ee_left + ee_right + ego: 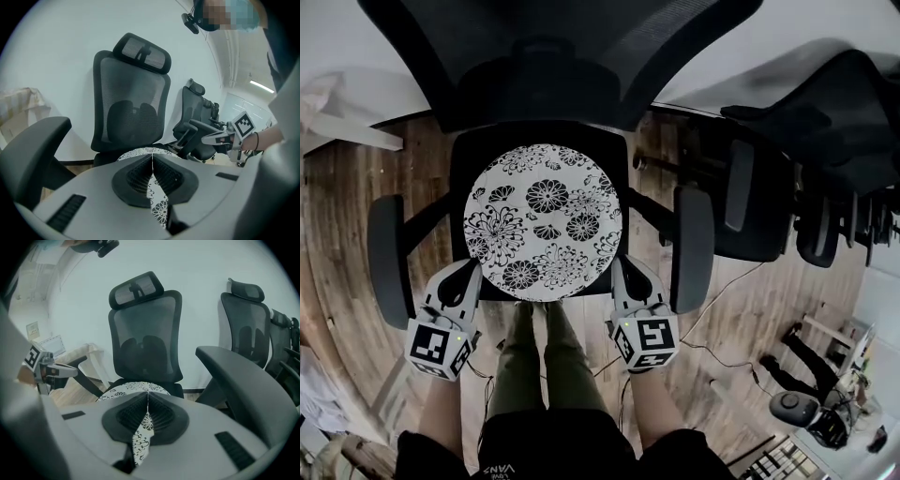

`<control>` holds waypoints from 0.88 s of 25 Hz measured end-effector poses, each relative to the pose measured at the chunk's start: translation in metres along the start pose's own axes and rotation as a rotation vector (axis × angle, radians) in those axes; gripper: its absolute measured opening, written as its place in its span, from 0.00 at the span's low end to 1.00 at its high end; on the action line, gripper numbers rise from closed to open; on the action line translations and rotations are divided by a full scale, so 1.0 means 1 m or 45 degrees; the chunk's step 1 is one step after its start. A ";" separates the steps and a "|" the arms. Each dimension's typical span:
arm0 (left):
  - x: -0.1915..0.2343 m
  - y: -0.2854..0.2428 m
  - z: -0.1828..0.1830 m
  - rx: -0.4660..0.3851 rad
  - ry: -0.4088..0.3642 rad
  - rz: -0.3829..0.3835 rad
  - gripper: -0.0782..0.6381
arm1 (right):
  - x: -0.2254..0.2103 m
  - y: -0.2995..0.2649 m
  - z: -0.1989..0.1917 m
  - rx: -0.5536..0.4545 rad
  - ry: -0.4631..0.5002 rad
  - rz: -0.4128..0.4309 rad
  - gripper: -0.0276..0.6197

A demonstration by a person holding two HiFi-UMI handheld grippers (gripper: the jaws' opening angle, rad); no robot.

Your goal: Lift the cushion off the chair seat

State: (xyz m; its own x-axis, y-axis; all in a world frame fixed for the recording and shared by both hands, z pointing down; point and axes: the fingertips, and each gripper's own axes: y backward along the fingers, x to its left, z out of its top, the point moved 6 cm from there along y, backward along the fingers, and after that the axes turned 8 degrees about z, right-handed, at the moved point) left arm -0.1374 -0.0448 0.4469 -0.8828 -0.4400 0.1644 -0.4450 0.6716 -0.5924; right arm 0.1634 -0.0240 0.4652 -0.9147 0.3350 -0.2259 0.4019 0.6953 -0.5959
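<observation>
**A:** Head view first. How is the cushion looking?

**B:** A round, flat white cushion point(542, 220) printed with black flowers is lying over the black chair seat point(467, 155) of a mesh office chair. I am not managing to tell whether it is resting on the seat or hanging just clear of it.

**A:** And the tongs?

**B:** The left tongs point(472, 274) are biting its near-left rim and the right tongs point(616, 272) its near-right rim, with the cushion spanning between them. I am counting one cushion, two tongs and two padded armrests point(389, 258) flanking the seat. Several more dark chairs point(759, 202) are standing to the right on the wooden floor point(356, 187).

**A:** Left gripper view?

**B:** The left tongs point(152, 161) are standing closed, pads pressing together on a strip of the flowered cloth. The cushion point(138, 152) is spreading just beyond the tips, in front of the mesh backrest point(131, 112). The right tongs point(206, 139) are showing at the right, near the cushion's other side.

**A:** Right gripper view?

**B:** The right tongs point(147, 399) are clamping the cushion point(133, 389) by its edge, with printed cloth showing in the slit under the pads. The left tongs point(70, 372) are showing at the left. I am counting two chairs with headrests point(145, 338) in clear view.
</observation>
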 end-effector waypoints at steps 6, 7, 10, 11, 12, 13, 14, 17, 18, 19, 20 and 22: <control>0.003 -0.013 -0.017 0.024 0.006 -0.004 0.13 | -0.006 -0.014 -0.019 0.045 -0.010 -0.013 0.07; 0.004 -0.015 -0.019 0.029 0.006 -0.004 0.13 | -0.007 -0.015 -0.022 0.052 -0.014 -0.018 0.07; 0.008 -0.020 -0.025 0.044 0.010 0.003 0.13 | -0.010 -0.020 -0.030 0.069 -0.027 -0.028 0.07; 0.010 -0.022 -0.027 0.049 0.012 0.007 0.13 | -0.011 -0.022 -0.033 0.076 -0.030 -0.029 0.07; 0.011 -0.024 -0.029 0.052 0.014 0.010 0.13 | -0.012 -0.024 -0.036 0.082 -0.032 -0.029 0.07; 0.012 -0.026 -0.031 0.056 0.016 0.012 0.13 | -0.013 -0.026 -0.039 0.089 -0.032 -0.031 0.07; 0.013 -0.028 -0.033 0.059 0.020 0.013 0.13 | -0.014 -0.028 -0.042 0.096 -0.032 -0.033 0.07; 0.016 -0.035 -0.039 0.071 0.035 0.011 0.13 | -0.018 -0.034 -0.048 0.111 -0.040 -0.039 0.07; 0.016 -0.037 -0.041 0.077 0.037 0.011 0.13 | -0.019 -0.036 -0.050 0.115 -0.043 -0.039 0.07; 0.017 -0.039 -0.044 0.084 0.038 0.012 0.13 | -0.019 -0.038 -0.052 0.119 -0.045 -0.039 0.07; 0.018 -0.040 -0.046 0.092 0.039 0.013 0.13 | -0.020 -0.039 -0.054 0.124 -0.048 -0.037 0.07; 0.018 -0.044 -0.052 0.105 0.054 0.009 0.13 | -0.021 -0.042 -0.059 0.133 -0.052 -0.036 0.07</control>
State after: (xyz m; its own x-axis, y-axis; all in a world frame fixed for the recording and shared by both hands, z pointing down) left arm -0.1420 -0.0513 0.5168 -0.8921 -0.4091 0.1921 -0.4267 0.6221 -0.6565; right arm 0.1679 -0.0228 0.5400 -0.9275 0.2884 -0.2378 0.3710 0.6334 -0.6791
